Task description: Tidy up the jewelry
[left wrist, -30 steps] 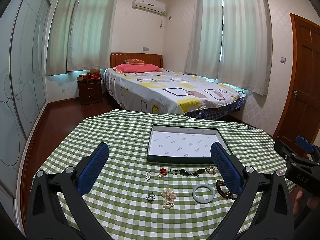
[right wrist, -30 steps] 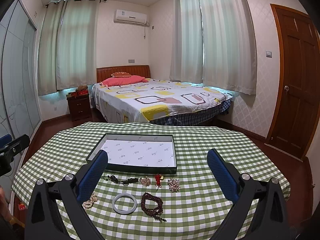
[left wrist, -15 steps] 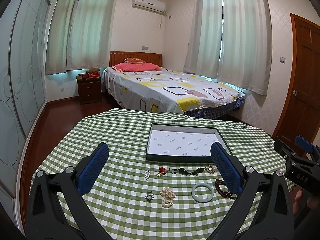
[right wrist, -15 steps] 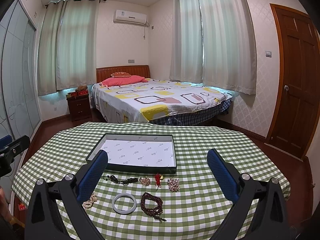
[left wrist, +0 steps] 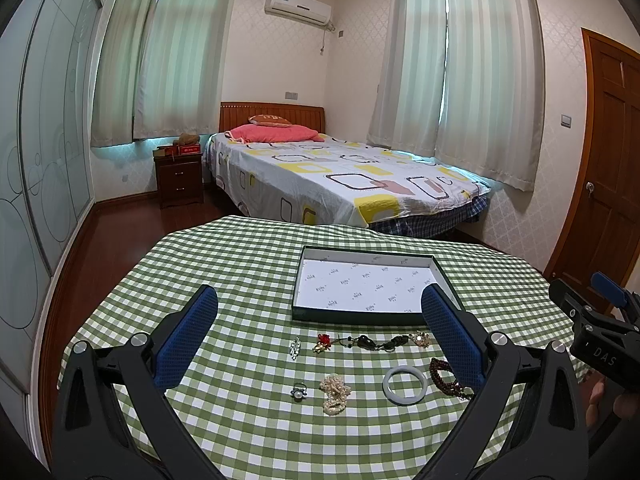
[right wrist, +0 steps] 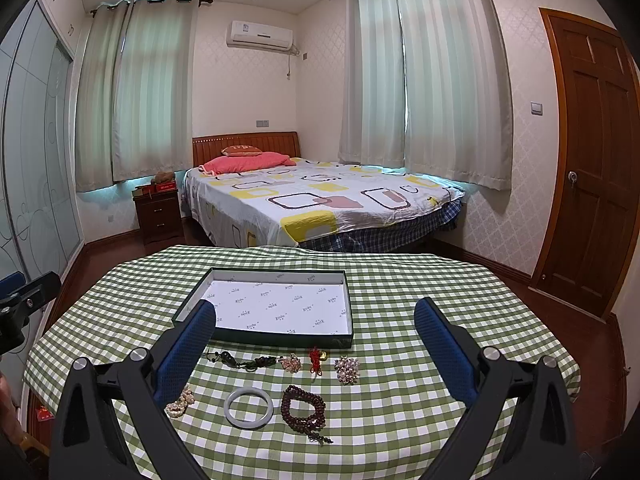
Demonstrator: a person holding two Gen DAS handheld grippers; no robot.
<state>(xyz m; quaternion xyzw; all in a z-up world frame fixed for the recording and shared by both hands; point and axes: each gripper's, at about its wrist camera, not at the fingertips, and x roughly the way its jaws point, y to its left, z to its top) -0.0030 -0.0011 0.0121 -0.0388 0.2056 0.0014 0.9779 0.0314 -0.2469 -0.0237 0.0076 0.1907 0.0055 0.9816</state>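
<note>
- The left gripper [left wrist: 319,320] was held wide open above the table [left wrist: 224,256], with nothing gripped or touched.
- The right gripper [right wrist: 314,334] was likewise spread wide and empty.
- A small ring [left wrist: 299,392] and a silver brooch [left wrist: 295,347] were seen only in the left view.
- The shallow box [right wrist: 280,338] was lined with printed paper; no jewelry was seen in it.
- The white bangle [right wrist: 249,407], dark bead bracelet [right wrist: 303,409] and pearl strand [left wrist: 335,393] were laid in front of the box.
</note>
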